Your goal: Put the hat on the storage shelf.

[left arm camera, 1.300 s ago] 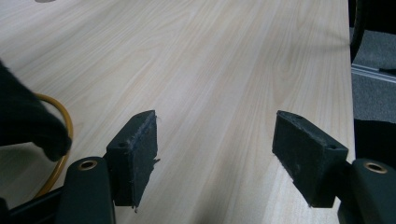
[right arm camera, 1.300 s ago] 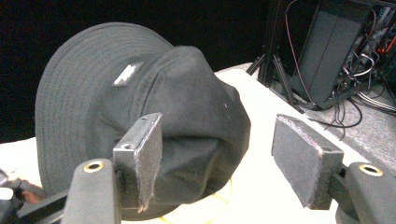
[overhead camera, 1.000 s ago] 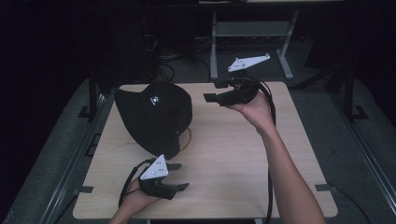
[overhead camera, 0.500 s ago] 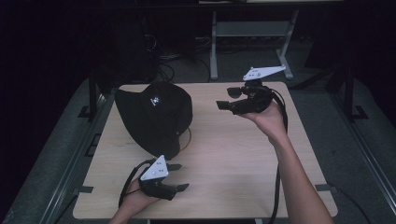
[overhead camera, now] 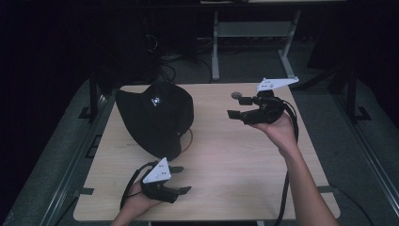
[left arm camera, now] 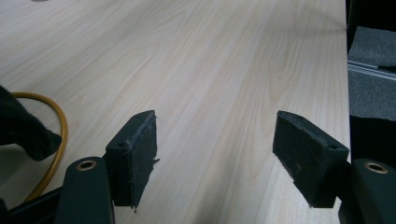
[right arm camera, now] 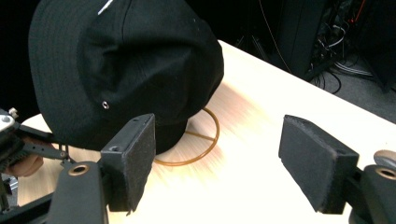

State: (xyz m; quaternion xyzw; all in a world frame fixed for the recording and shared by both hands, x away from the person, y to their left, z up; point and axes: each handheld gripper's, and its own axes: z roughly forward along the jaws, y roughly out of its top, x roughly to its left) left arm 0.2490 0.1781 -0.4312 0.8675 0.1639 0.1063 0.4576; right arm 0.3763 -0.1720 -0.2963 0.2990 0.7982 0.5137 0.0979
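A black bucket hat [overhead camera: 155,117] stands on the left half of the wooden table [overhead camera: 244,165], propped on a thin golden wire ring [overhead camera: 189,139]. My left gripper [overhead camera: 181,179] rests low near the front edge, just in front of the hat. Its jaws are open with nothing between them in the left gripper view [left arm camera: 215,140], and the ring [left arm camera: 60,135] and the hat's rim [left arm camera: 23,133] lie at the left there. My right gripper [overhead camera: 234,107] hovers over the table's right half, pointing at the hat. It is open and empty in its own view [right arm camera: 217,154], facing the hat [right arm camera: 126,60] and the ring [right arm camera: 210,140].
A small grey round disc [overhead camera: 235,94] lies on the table's far part near the right gripper. Beyond the far edge stand a metal frame [overhead camera: 254,33] and tangled cables [overhead camera: 160,52]. Grey floor flanks the table on both sides.
The right gripper has moved to the right, nearer the person and lower, still open. The left gripper and the hat have stayed put.
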